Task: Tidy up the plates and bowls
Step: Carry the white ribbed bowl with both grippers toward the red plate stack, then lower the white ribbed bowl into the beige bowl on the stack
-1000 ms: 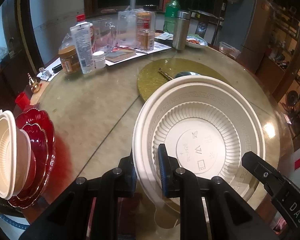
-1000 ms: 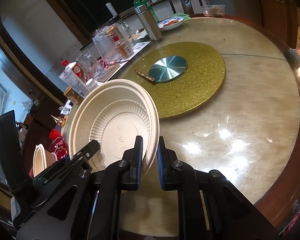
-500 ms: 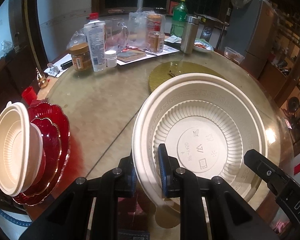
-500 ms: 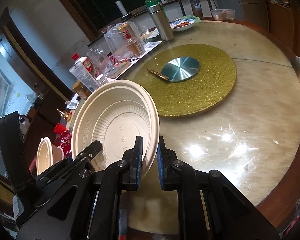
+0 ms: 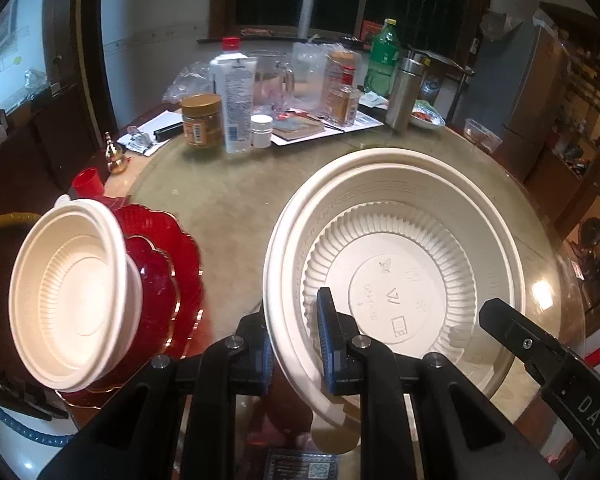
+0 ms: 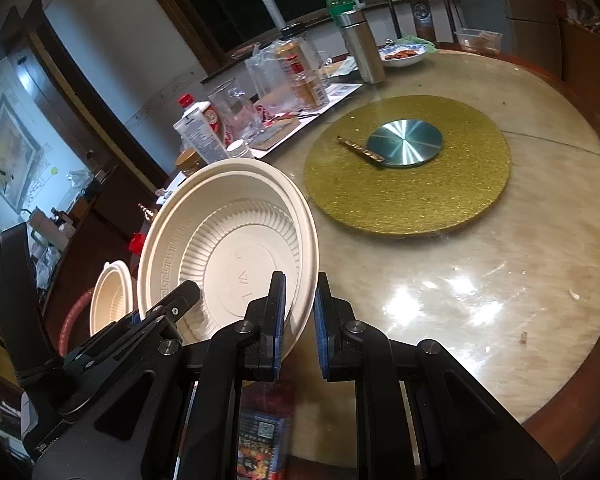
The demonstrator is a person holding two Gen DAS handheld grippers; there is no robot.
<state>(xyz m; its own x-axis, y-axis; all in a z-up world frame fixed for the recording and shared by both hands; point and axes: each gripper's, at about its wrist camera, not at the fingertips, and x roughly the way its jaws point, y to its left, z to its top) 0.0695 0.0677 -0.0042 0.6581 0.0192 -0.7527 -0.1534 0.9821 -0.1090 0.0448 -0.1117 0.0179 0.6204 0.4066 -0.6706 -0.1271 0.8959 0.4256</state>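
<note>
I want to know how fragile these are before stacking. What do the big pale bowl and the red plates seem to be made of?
Big bowl: probably molded fiber or thin plastic, matte cream, with pressed ribs and embossed marks on the base; looks disposable.
Red plates: likely glass or clear hard plastic, glossy and translucent, with scalloped gold-edged rims. If glass, they could chip.

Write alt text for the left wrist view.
The left hand-held gripper is shut on the near rim of a large cream bowl held above a round table. At left, a smaller cream bowl sits on stacked red plates; bottles and jars crowd the table's far side.
</note>
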